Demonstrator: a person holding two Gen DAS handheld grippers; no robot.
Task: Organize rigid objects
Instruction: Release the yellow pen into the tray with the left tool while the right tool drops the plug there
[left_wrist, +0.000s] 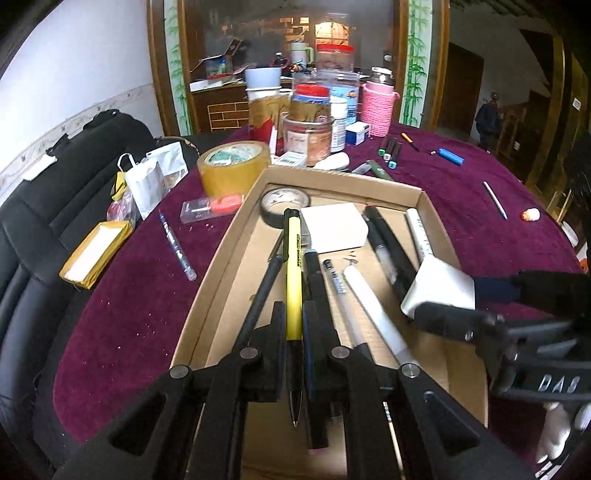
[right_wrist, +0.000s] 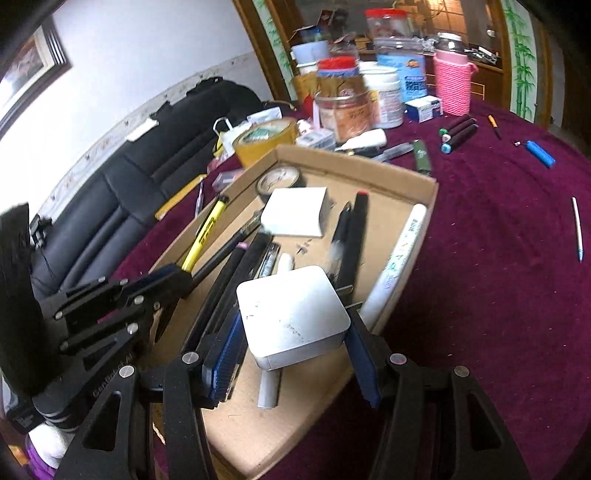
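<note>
Mid-task: cardboard tray (left_wrist: 421, 195) already held pens, tape, pad; left gripper (left_wrist: 294, 332) clamped a yellow pen (left_wrist: 293, 258), right gripper (right_wrist: 291, 347) gripped a white box (right_wrist: 291, 314) over it, markers (left_wrist: 391, 151) and lighter (left_wrist: 450, 156) left outside on the cloth.

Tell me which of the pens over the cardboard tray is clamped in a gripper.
The yellow pen, shut between the left gripper's fingers, tip toward the camera. The black and white pens lie loose in the cardboard tray.
</note>
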